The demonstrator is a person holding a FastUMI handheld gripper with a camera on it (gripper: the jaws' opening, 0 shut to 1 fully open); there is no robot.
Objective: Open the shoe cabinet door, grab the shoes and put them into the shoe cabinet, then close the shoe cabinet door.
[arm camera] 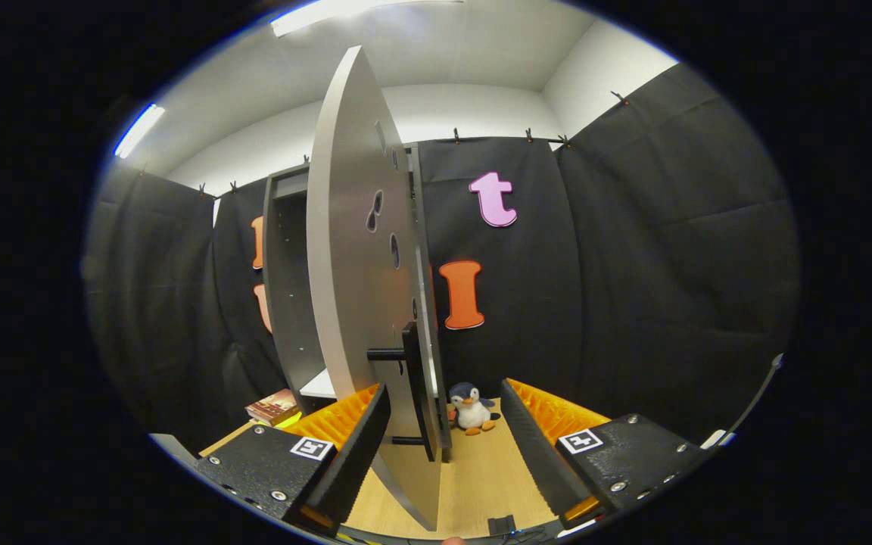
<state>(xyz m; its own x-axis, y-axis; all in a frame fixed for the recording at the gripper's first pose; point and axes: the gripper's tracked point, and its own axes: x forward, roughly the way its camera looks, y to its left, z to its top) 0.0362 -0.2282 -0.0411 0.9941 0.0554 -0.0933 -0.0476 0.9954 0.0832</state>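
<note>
Wood floor, jaws apart astride door

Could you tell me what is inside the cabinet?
Past the open door, the cabinet shows a dark wall and a pale shelf; no shoes there. The door covers the rest. The open gripper straddles the door's edge.

Staged recording booth, not a lived-in home. Walled with black cloth clipped along a rail, below plain white walls and strip ceiling lights. Floored or topped with pale wood. Furnished sparsely as a household corner: a grey shoe cabinet with its door swung open, a plush penguin, stacked books.
</note>
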